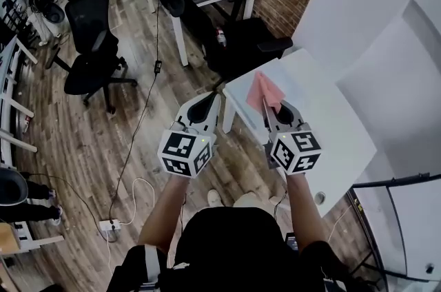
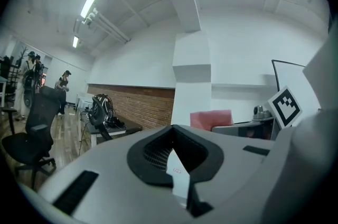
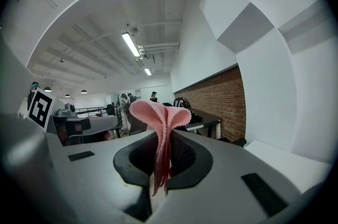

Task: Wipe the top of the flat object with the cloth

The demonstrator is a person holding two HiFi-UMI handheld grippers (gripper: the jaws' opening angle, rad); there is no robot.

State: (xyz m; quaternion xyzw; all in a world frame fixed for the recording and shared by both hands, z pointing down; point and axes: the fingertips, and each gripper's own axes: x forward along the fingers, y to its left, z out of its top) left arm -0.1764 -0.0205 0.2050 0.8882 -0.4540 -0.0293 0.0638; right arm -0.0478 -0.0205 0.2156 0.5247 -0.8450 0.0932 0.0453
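Cloth (image 3: 158,118): pink, bunched, pinched in the right gripper (image 1: 270,110), whose fingers are clamped on its middle so a fold fans out past the tips. In the head view it sits over the left end of the white counter (image 1: 331,125). It looks raised rather than pressed down, since the right gripper view points level across the room. I can't make out a separate flat object, so I take the counter top as the target. Most bare top lies to the right of the fingers and beyond them, so the wipe likely drops, then sweeps that way. Left gripper (image 1: 209,102) is closed tight, holds nothing and hangs over the floor beside the counter. The right one is nearer.
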